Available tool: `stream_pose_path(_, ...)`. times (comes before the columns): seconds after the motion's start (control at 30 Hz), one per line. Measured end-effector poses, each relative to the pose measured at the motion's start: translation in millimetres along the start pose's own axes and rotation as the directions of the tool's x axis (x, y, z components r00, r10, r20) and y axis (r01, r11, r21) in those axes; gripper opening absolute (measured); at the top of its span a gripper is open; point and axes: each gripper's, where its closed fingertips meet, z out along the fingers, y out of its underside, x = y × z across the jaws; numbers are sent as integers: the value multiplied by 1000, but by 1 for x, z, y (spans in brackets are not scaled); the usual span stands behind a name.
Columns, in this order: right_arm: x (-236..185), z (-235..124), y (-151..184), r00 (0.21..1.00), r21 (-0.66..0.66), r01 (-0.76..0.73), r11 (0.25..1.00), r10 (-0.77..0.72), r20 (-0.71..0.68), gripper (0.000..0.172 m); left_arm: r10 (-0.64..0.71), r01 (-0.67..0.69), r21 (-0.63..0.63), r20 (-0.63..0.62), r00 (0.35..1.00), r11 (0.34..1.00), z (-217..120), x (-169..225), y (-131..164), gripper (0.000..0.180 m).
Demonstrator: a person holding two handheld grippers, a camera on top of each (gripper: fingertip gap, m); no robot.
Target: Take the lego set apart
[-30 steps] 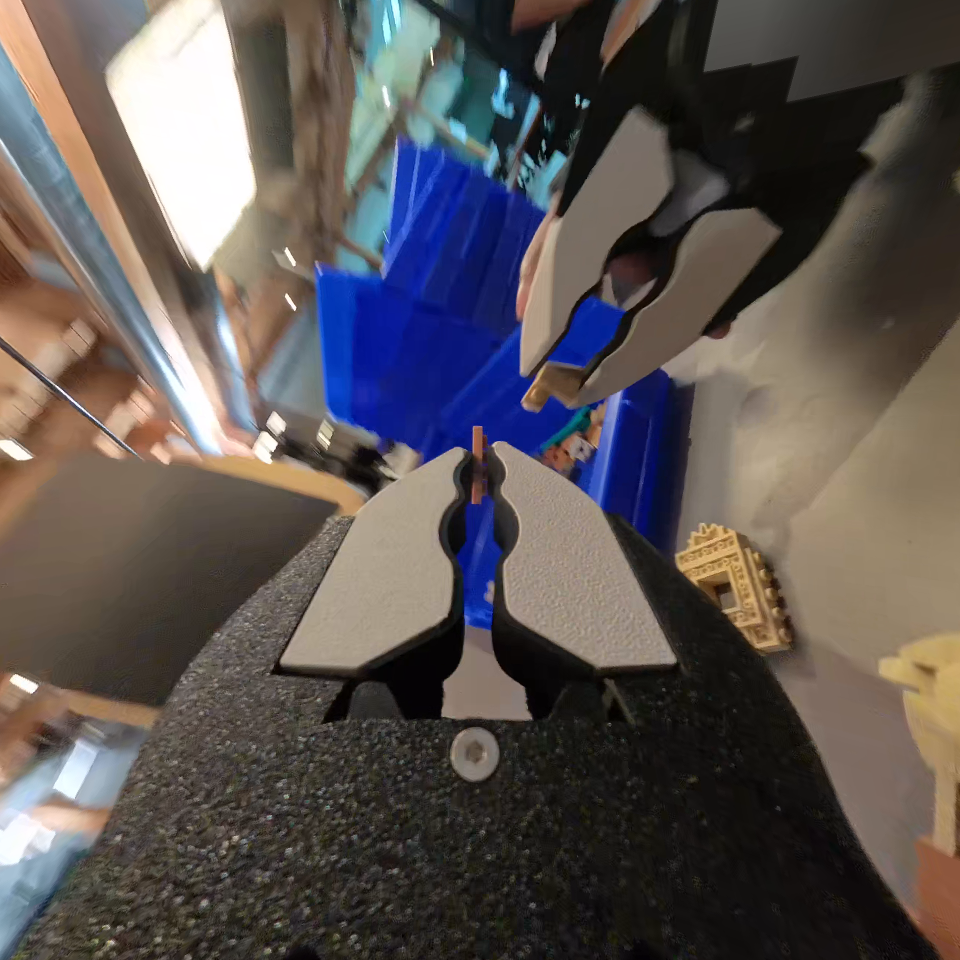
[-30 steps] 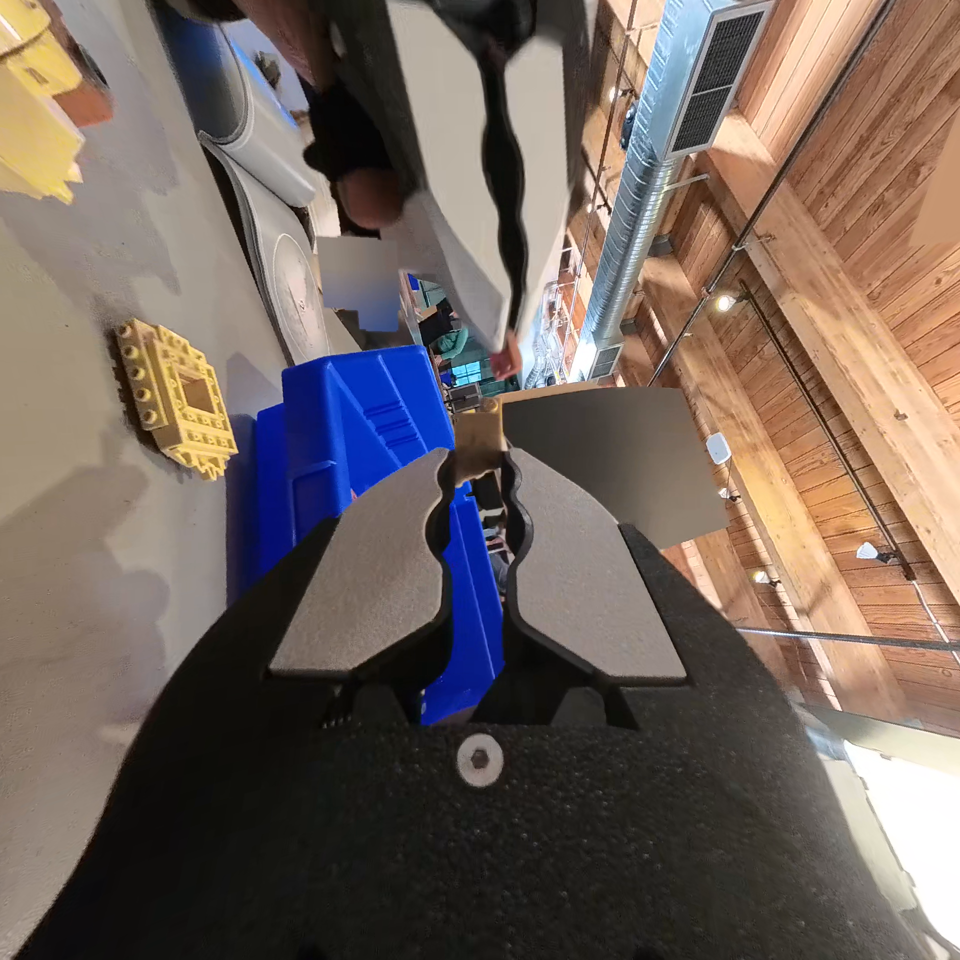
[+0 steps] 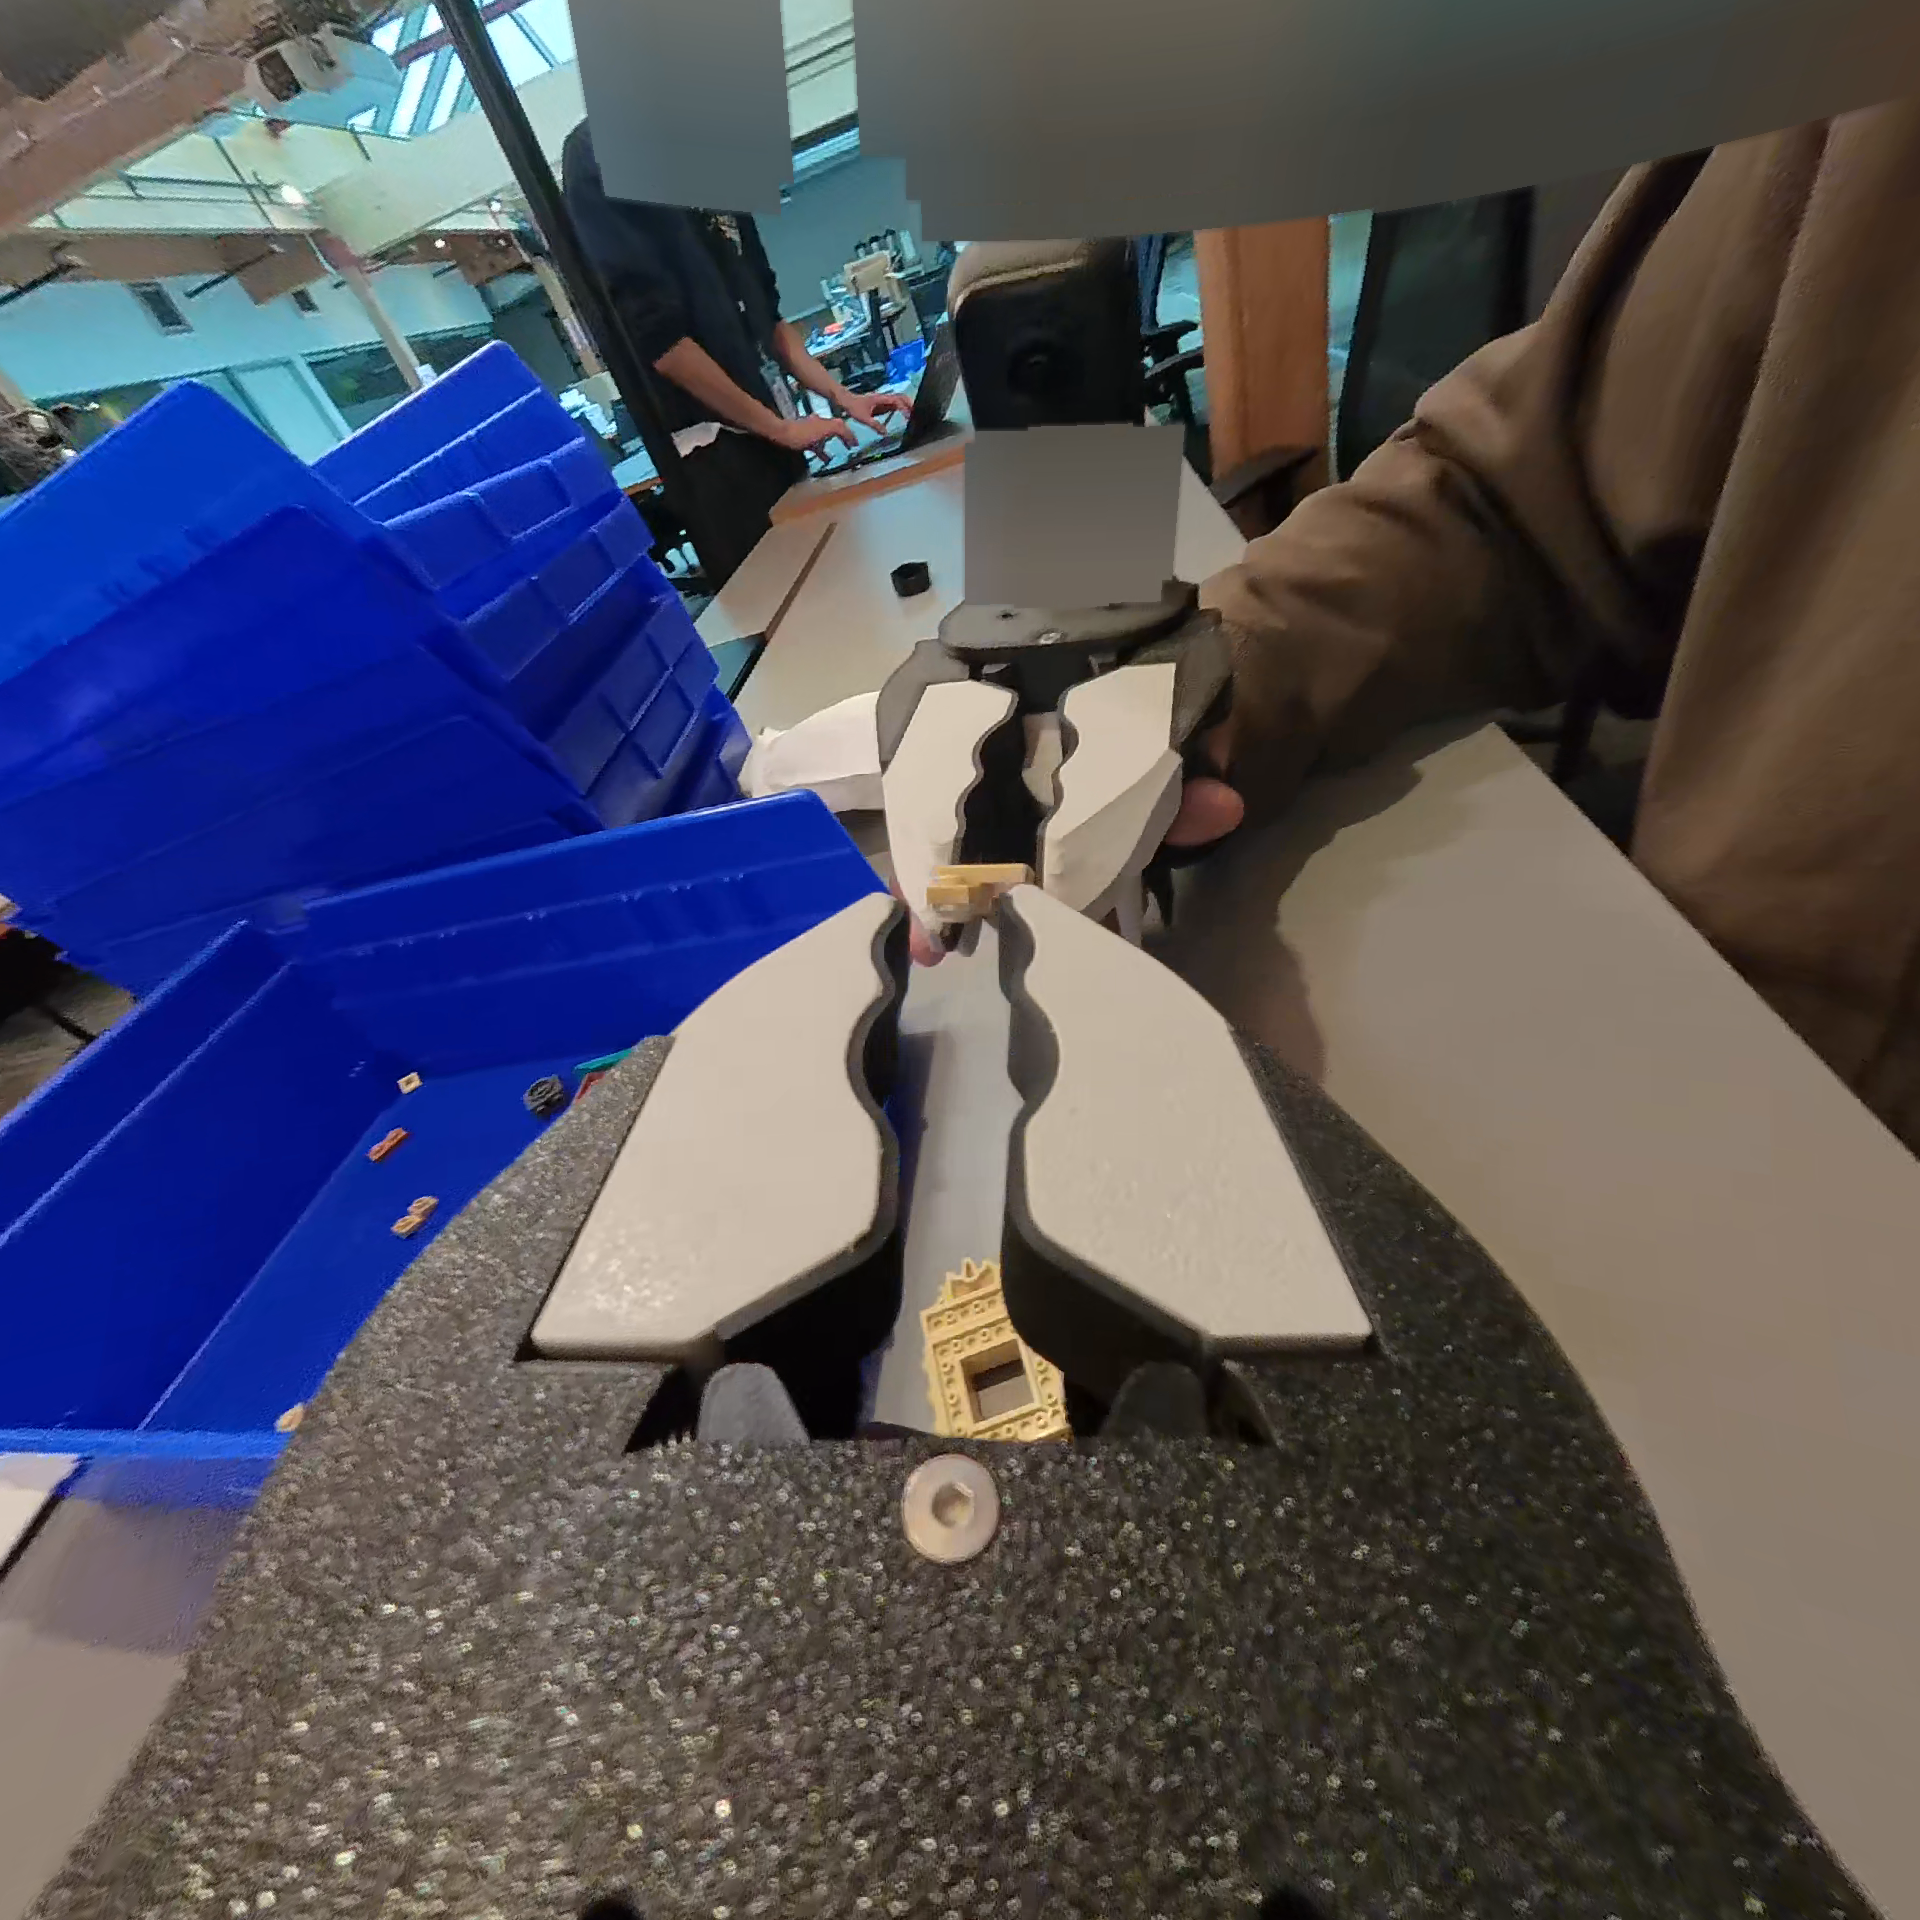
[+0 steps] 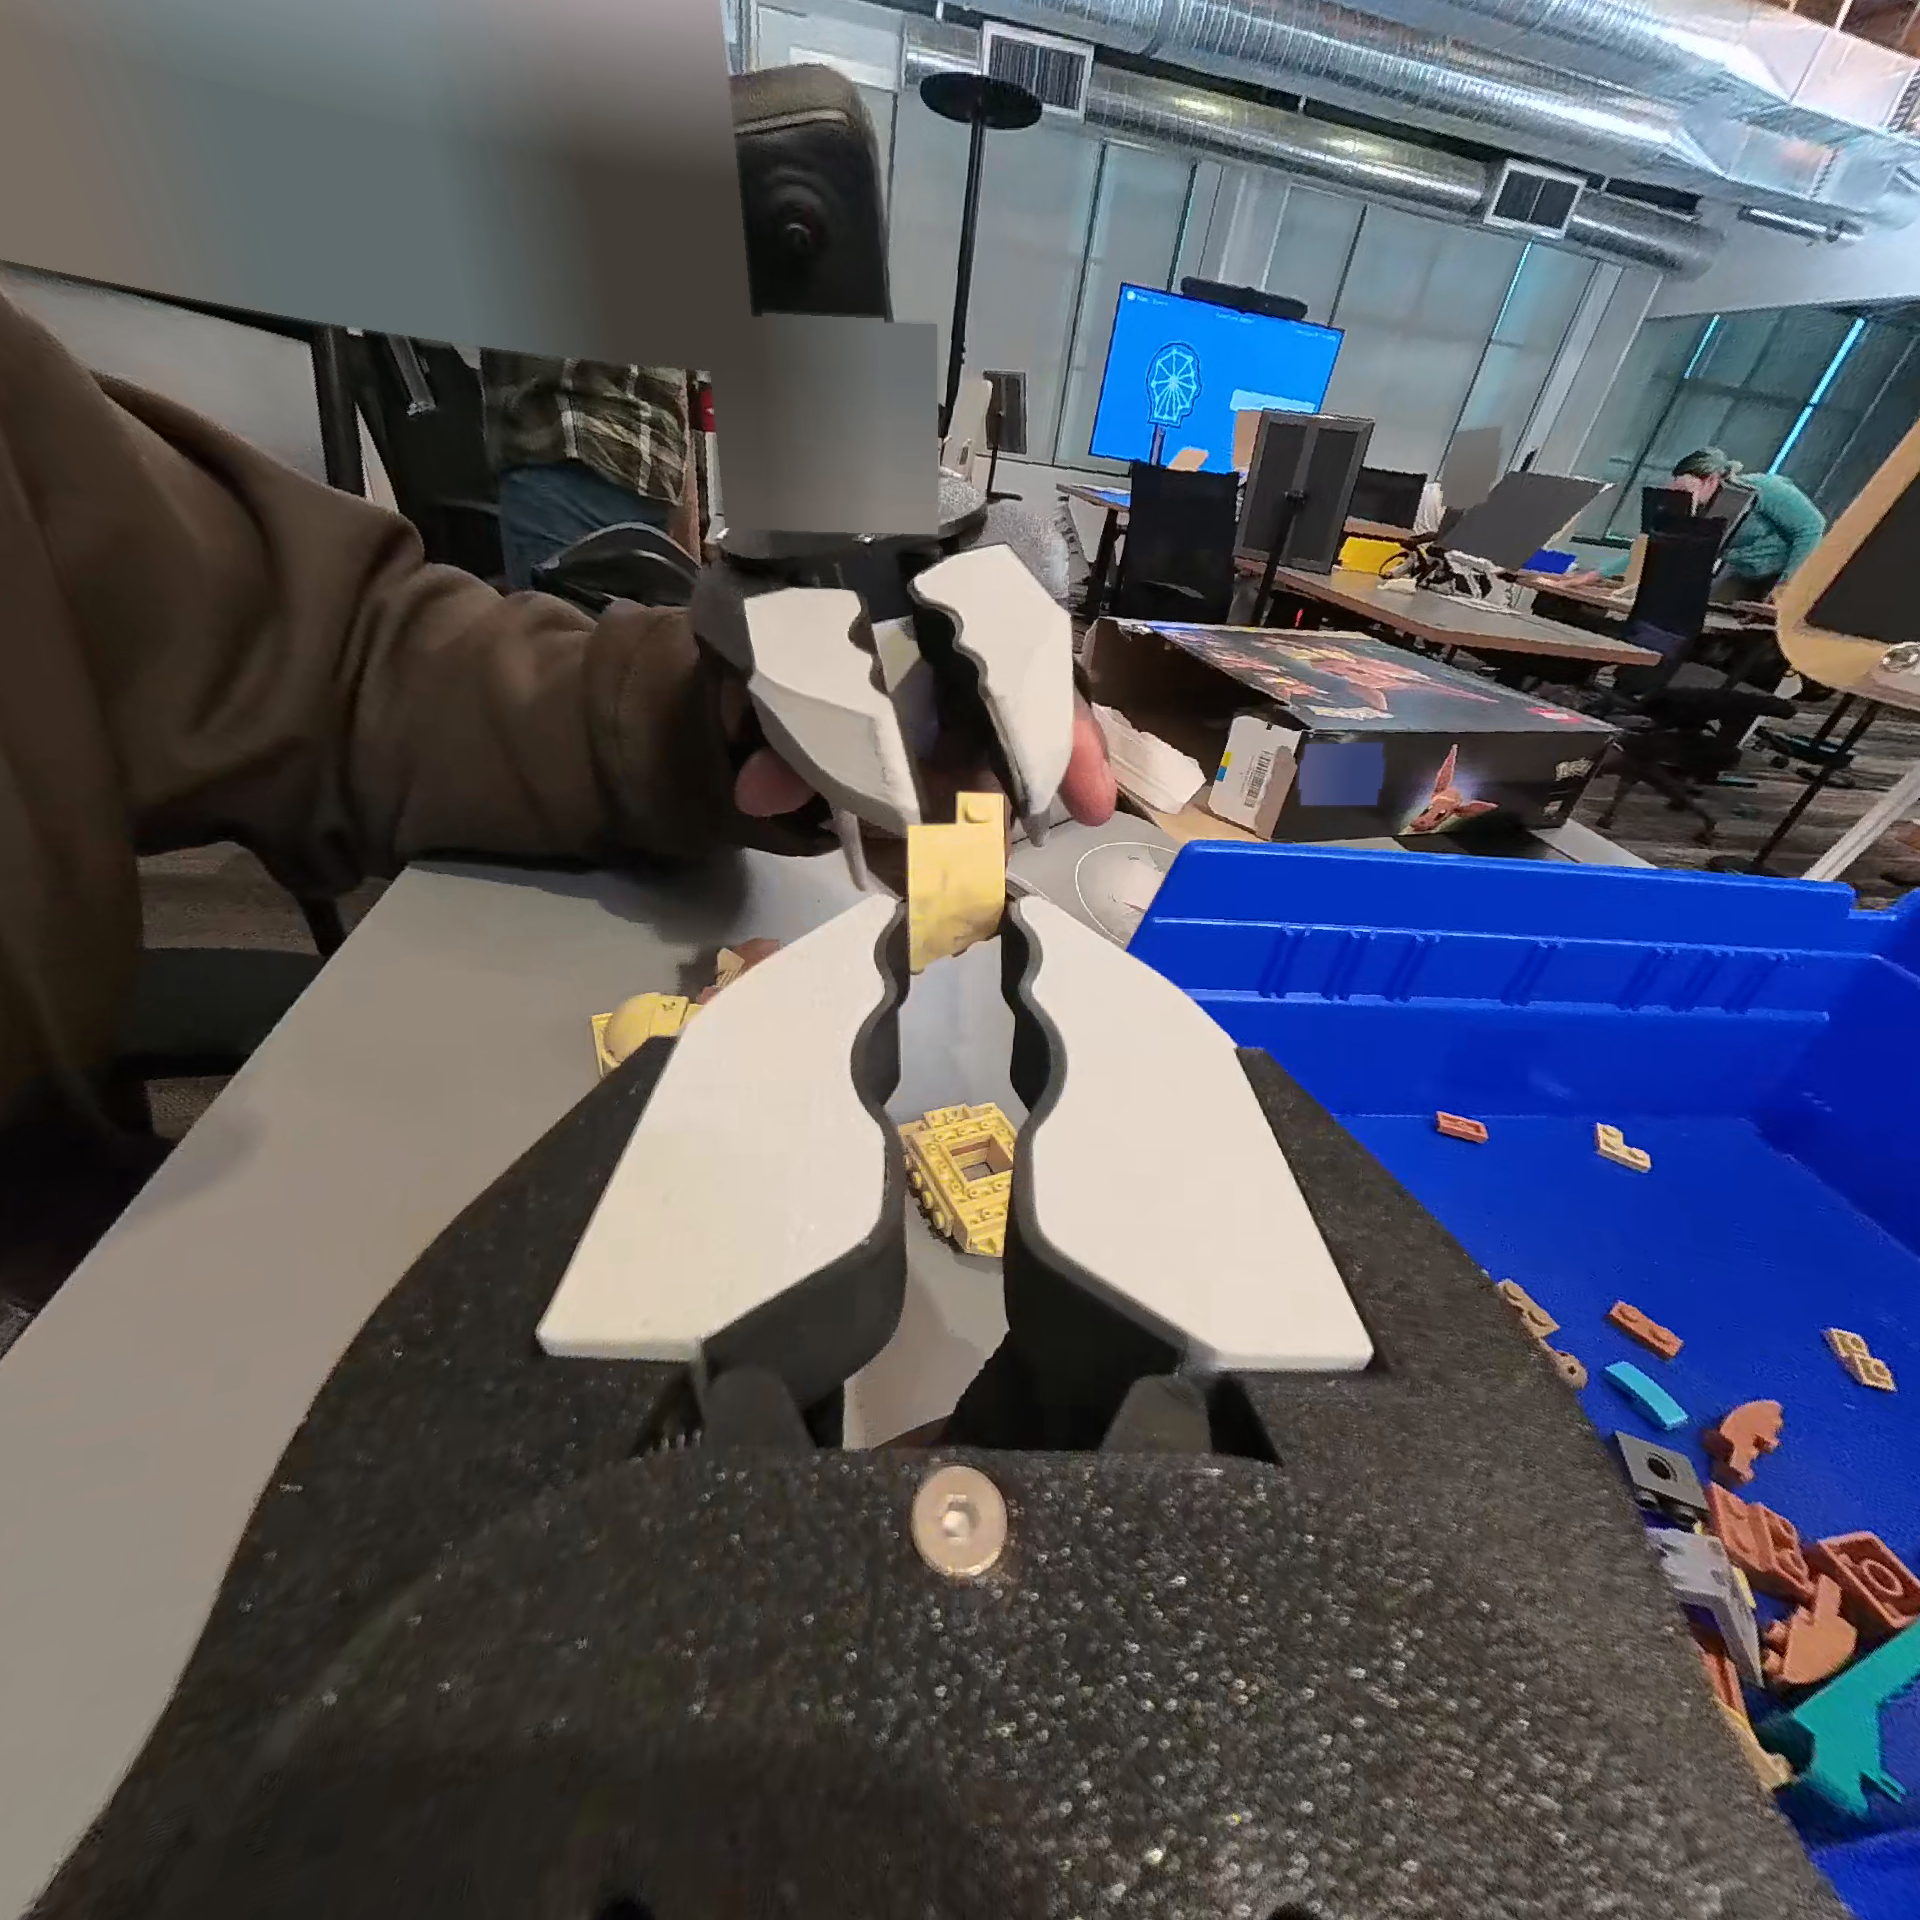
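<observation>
My right gripper (image 4: 954,914) clamps a tan brick piece (image 4: 956,894) above the grey table (image 4: 416,987). My left gripper (image 3: 951,914), jaws narrowly apart, faces it tip to tip, touching that piece. The box (image 4: 1403,727) has printing, which I leave unread.

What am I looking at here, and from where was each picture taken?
No robot arm: a person holds a two-finger gripper in each hand, each with a camera looking along its grey fingers. In the right wrist view, the right gripper pinches a tan brick between its fingertips. The left wrist view faces the other way. The left gripper meets the same brick tip to tip, but whether it grips it is unclear. Below them, on the grey table, lies a square tan frame. Beside it, a blue bin holds loose small bricks.
</observation>
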Motion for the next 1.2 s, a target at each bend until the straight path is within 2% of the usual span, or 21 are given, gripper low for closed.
stream_pose_path(0.17, -3, 1, 2, 999, -19, 39, 999, -39, 2, 16, -54, 54, -9, -38, 998, 999, 2, 4, 2, 14)
stream_pose_path(0.27, 2, 0, 1, 975, -51, 202, 978, -206, -78, 16, -161, 160, -27, -62, 985, 987, 4, 5, 4, 13)
stream_pose_path(0.4, 11, -1, 1, 867, -146, 436, 888, -458, -194, 16, -383, 385, 8, -77, 920, 923, 1, -4, -2, 13)
stream_pose_path(0.5, 14, -1, 5, 757, -226, 570, 790, -612, -231, 16, -488, 490, 9, -79, 869, 872, 0, -9, 1, 13)
stream_pose_path(0.57, 16, 0, 6, 700, -266, 617, 741, -671, -246, 16, -519, 520, -15, -89, 850, 854, 2, -7, 4, 13)
stream_pose_path(0.8, 17, 1, 7, 591, -332, 693, 640, -768, -246, 16, -546, 545, -42, -104, 831, 838, 6, -2, 11, 8)
stream_pose_path(0.9, 13, 1, 8, 616, -312, 692, 651, -758, -215, 16, -502, 500, -50, -131, 855, 865, 5, 2, 12, 8)
stream_pose_path(1.0, 1, 2, 11, 749, -234, 614, 754, -650, -127, 16, -394, 388, -72, -102, 913, 919, 4, 3, 15, 8)
stream_pose_path(1.07, -9, 3, 9, 824, -176, 545, 820, -563, -67, 16, -358, 353, -80, -77, 930, 932, 0, -2, 16, 8)
stream_pose_path(1.13, -4, 3, 7, 838, -187, 516, 836, -538, -92, 16, -348, 342, -77, -80, 934, 936, -3, -3, 15, 8)
stream_pose_path(1.2, 12, 1, 4, 809, -224, 520, 824, -559, -179, 16, -362, 359, -53, -63, 930, 932, -5, -7, 13, 8)
